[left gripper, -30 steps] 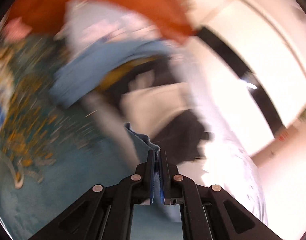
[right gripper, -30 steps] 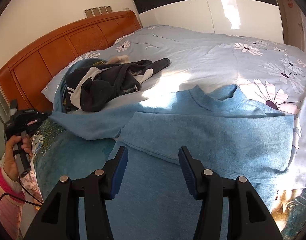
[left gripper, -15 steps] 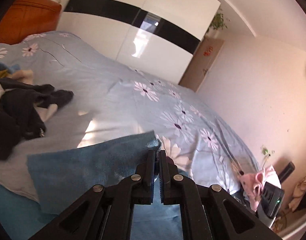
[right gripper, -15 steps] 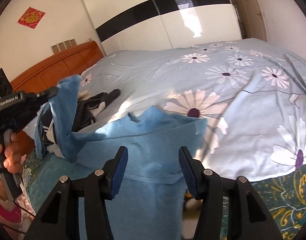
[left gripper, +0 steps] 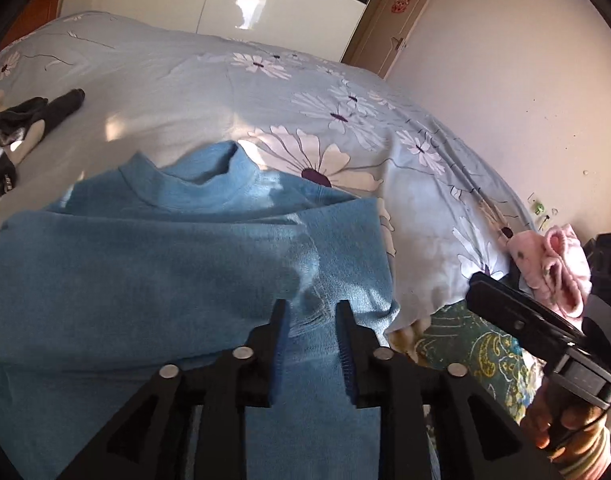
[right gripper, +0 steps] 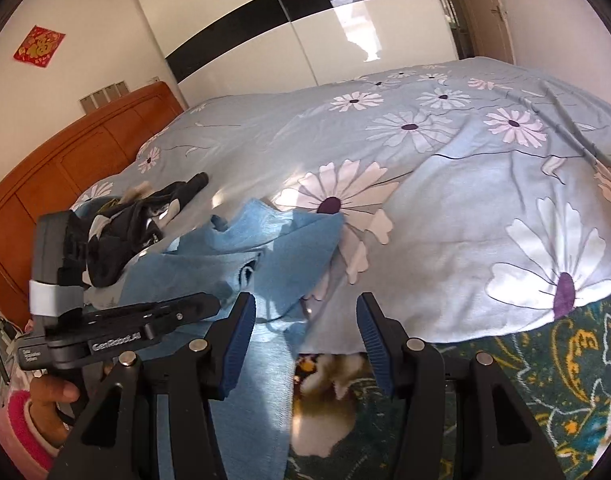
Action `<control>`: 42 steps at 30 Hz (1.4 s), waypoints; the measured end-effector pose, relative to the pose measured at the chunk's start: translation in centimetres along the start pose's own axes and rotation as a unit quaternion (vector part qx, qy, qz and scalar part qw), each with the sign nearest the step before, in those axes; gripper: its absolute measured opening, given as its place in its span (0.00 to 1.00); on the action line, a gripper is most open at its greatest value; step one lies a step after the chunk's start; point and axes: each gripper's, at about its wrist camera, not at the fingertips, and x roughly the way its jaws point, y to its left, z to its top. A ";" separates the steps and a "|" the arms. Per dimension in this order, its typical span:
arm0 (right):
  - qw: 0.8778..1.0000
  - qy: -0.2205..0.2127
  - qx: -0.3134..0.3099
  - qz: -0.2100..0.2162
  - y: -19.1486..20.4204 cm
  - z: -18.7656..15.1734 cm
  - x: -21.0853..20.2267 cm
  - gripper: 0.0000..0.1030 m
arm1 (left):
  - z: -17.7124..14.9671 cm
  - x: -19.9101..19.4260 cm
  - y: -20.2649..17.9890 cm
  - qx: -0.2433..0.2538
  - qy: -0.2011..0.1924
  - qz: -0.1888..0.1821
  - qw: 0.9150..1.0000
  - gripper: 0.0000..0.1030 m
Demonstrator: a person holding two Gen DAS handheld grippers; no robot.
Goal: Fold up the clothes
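**Blue sweater part-folded at the bed's near edge**

The blue sweater (left gripper: 177, 256) lies on the bed (right gripper: 445, 208), collar away, one side lapped across its body, hem hanging over the edge. Left gripper (left gripper: 311, 316) and right gripper (right gripper: 305, 316) both gape, empty. Likely mid-fold; next needs a fresh grip on an outer edge.

bright sunlit | wardrobe (right gripper: 345, 32) glare; fisheye-bent edges; sharp focus

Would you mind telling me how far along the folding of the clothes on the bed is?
Early. The blue sweater lies on the bed with one sleeve folded across its front. Nothing is in hand: the left hand-held gripper and right hand-held gripper are both open. Left to do: the sweater's remaining folds, and the dark garment, which lies unfolded near the headboard.
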 end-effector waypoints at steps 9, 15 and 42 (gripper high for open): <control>0.994 0.076 -0.047 0.056 6.5 0.7 8.8 0.53 | -2.2 -9.3 4.4 0.002 -0.094 0.125 0.988 0.62; 0.995 0.093 -0.009 0.045 6.6 0.9 11.7 0.53 | -4.2 -12.4 6.9 -0.002 -0.112 0.174 0.978 0.66; 0.995 0.081 0.008 -0.063 3.2 2.2 8.9 0.04 | -9.8 -16.0 14.2 -0.109 -0.098 0.196 0.970 0.67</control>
